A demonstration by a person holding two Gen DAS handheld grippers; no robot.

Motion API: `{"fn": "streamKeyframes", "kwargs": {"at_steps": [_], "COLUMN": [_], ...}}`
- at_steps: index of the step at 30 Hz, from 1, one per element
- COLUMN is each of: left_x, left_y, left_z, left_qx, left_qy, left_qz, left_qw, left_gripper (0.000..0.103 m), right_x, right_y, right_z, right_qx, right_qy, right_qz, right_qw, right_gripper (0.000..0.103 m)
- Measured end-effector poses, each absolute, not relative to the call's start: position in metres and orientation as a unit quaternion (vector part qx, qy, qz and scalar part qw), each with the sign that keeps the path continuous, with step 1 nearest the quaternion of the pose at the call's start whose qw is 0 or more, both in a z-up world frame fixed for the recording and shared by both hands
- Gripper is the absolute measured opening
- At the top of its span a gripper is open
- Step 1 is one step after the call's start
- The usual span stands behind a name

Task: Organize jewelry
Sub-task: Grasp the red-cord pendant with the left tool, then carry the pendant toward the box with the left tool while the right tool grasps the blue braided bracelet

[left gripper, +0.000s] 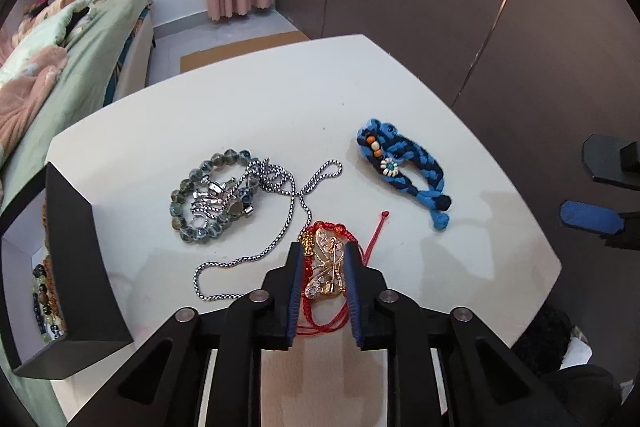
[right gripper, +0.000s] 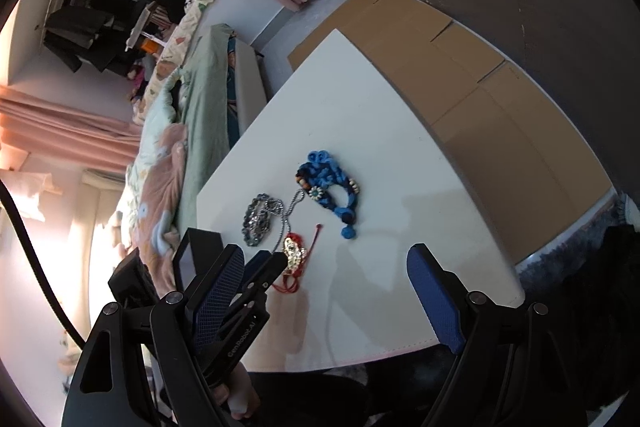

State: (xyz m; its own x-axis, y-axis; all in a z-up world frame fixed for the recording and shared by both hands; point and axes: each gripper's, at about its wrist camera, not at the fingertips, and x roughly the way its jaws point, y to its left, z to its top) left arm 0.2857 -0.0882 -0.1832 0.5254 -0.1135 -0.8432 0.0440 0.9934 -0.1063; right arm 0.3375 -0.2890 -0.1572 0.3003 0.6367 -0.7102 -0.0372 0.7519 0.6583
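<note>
On the white table [left gripper: 256, 99] lie a grey bead bracelet [left gripper: 208, 195] with silver pieces, a silver chain [left gripper: 280, 215], a blue braided bracelet [left gripper: 404, 167] and a red cord bracelet with a gold butterfly ornament [left gripper: 326, 267]. My left gripper [left gripper: 323, 251] has its jaws on either side of the butterfly ornament, narrowly apart, at the table surface. My right gripper [right gripper: 326, 259] is wide open and empty, held above the table's near edge; one of its blue pads [left gripper: 588, 215] shows in the left wrist view. The left gripper also shows in the right wrist view [right gripper: 276, 261].
A black jewelry box [left gripper: 76, 267] with a white lining stands at the table's left edge and holds several bead bracelets [left gripper: 46, 295]. A bed with green bedding [left gripper: 72, 67] is beyond the table at left. Cardboard [right gripper: 460, 75] lies on the floor past the far edge.
</note>
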Motion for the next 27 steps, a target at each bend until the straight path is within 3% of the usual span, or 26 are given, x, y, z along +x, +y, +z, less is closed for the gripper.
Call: {"fn": "streamKeyframes", "kwargs": {"at_steps": [8,10,15,23,27], "left_x": [0.288,0.287,0.285,0.277,0.275], "left_y": [-0.087,-0.087,-0.081,-0.064,-0.056], "left_z": [-0.189,-0.188,-0.179,-0.151,-0.139], "left_qx": [-0.035,-0.03,-0.043,-0.055,-0.062], "left_qy": [0.477,0.473,0.464,0.441,0.433], "left_qz": [-0.047,-0.049,-0.048,-0.049,-0.044], "left_qw": [0.877,0.879,0.883,0.895,0.898], "left_gripper": [0.019,0.012,0.012,0.012,0.012], "right_x": [0.344,0.347,0.357,0.37,0.377], "right_y": [-0.276,-0.27,-0.261,-0.254,-0.244], "right_z": [-0.165,-0.171,-0.181,-0.186,-0.193], "right_qx": [0.249,0.236,0.224,0.224,0.209], "right_qy": [0.56,0.567,0.571,0.556,0.558], "right_qz": [0.224,0.222,0.206,0.196,0.184], "right_qw": [0.758,0.757,0.763,0.776,0.782], "right_gripper": [0.084,0.084,0.084,0.065,0.062]}}
